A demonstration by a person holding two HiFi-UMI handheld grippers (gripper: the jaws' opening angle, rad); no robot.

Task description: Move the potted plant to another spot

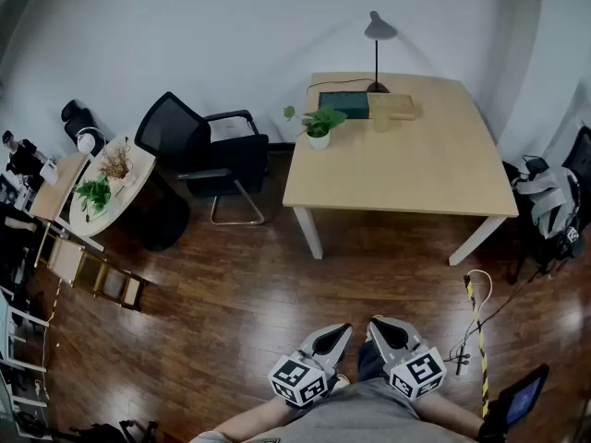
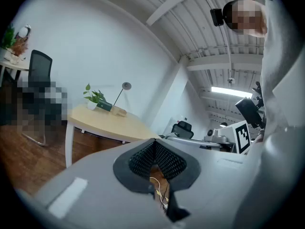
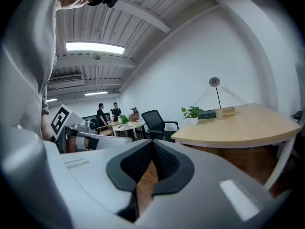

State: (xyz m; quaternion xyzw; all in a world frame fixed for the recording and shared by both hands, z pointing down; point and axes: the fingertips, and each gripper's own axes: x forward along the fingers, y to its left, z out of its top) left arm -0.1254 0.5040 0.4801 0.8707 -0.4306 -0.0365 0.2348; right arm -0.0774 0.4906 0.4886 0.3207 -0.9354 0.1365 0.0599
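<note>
Far left: round side worktop (image 1: 138, 166) with two leafy pots on it. Just right of it, black office chair (image 1: 199, 146), near the left edge of the wooden worktop (image 1: 416, 173).

On that worktop's far left corner, potted plant (image 1: 319, 125): green leaves, white pot, upright, just beside a dark green box (image 1: 344, 104). Right of the box, black lamp (image 1: 379, 29) on a thin stem, then a pale wooden block (image 1: 399, 109) along the same back edge.

Low in the head view, over the dark wood floor (image 1: 231, 284) and well apart from the potted plant: left claw (image 1: 340, 332), closed, pads meeting at the tips, gripping nothing. Just beside it, right claw (image 1: 377, 325), closed the same way, also holding nothing. Both aimed toward the wooden worktop.

Beyond the left claw (image 2: 155, 144) in its own view: potted plant (image 2: 94, 98), small, at the worktop's corner. Beyond the right claw (image 3: 151, 147): potted plant (image 3: 192, 112), right of centre, next to the box.

Far right on the floor, yellow-and-black striped strip (image 1: 477, 335). Grey bag (image 1: 551, 199) past the worktop's right edge.
</note>
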